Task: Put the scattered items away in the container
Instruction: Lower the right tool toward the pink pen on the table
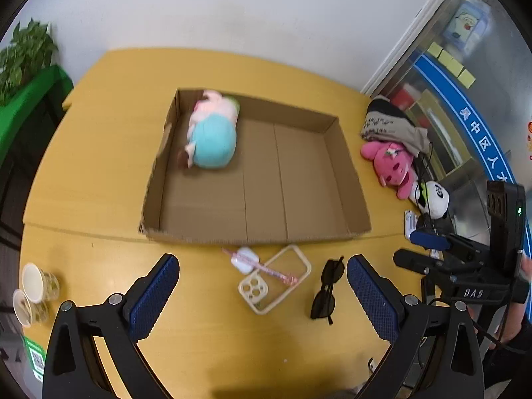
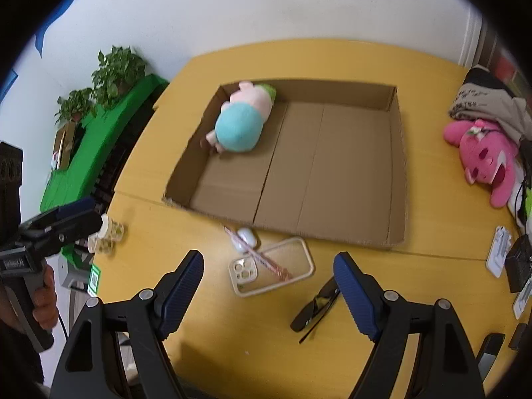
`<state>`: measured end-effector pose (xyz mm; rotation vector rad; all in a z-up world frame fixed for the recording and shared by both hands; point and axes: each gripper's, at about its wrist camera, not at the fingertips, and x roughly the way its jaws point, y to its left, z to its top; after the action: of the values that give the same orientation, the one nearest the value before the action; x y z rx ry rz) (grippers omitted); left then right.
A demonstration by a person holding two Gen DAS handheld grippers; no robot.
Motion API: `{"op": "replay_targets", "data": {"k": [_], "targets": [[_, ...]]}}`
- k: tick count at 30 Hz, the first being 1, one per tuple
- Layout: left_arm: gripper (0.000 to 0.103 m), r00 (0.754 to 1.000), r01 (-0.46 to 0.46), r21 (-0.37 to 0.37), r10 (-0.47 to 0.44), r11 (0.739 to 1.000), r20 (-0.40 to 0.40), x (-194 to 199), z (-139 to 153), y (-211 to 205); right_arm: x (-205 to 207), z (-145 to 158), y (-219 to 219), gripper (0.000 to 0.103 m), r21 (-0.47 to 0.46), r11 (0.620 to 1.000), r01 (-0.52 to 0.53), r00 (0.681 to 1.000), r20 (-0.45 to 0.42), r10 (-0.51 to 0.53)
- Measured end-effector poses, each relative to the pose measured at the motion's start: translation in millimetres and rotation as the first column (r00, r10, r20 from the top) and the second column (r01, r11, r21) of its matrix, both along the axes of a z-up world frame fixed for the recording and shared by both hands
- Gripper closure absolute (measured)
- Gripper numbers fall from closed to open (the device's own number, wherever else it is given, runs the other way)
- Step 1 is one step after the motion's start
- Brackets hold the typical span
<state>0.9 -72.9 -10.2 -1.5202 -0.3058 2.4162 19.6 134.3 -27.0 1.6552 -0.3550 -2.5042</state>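
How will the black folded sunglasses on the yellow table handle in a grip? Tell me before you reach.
The black folded sunglasses look thin and light, so they will probably slide on the smooth yellow table when nudged. The slim arms and lenses seem fragile; a gentle pinch across the frame looks safest.

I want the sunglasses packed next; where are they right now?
The sunglasses lie folded on the yellow table, in front of the cardboard box, just right of the clear phone case, by the right finger in both wrist views.
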Motion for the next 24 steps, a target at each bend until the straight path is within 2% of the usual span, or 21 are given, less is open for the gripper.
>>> {"op": "replay_targets", "data": {"k": [4, 9, 14, 16, 20, 24], "targets": [[0.001, 0.997, -0.023, 0.02, 0.022, 1.0, 0.077, 1.5, -30.5, -1.3, 7.6, -40.8, -14.3, 0.022, 0.005, 0.992, -0.129, 0.989, 0.078, 0.129], [0.001, 0.978, -0.106, 0.124, 0.081, 0.987, 0.194, -4.7, -75.8, -9.3, 11.3, -93.5, -41.2, 0.023, 0.047, 0.962, -0.27, 0.952, 0.159, 0.26], [0.002, 0.941, -0.22, 0.212, 0.15, 0.952, 0.302, -19.3, -122.2, -19.2, -2.7, -126.7, -62.7, 0.031, 0.099, 0.931, -0.35, 0.929, 0.161, 0.333], [0.002, 0.932, -0.246, 0.228, 0.165, 0.942, 0.323, -26.1, -138.2, -20.8, -10.2, -136.5, -68.3, 0.031, 0.133, 0.919, -0.37, 0.925, 0.144, 0.351], [0.003, 0.907, -0.291, 0.236, 0.189, 0.927, 0.375, -40.9, -170.1, -19.1, -28.2, -164.6, -78.3, 0.031, 0.186, 0.895, -0.404, 0.914, 0.128, 0.386], [0.004, 0.901, -0.289, 0.242, 0.177, 0.926, 0.397, -52.8, -190.3, -9.1, -37.4, -191.1, -85.8, 0.036, 0.23, 0.861, -0.454, 0.89, 0.173, 0.423]]}}
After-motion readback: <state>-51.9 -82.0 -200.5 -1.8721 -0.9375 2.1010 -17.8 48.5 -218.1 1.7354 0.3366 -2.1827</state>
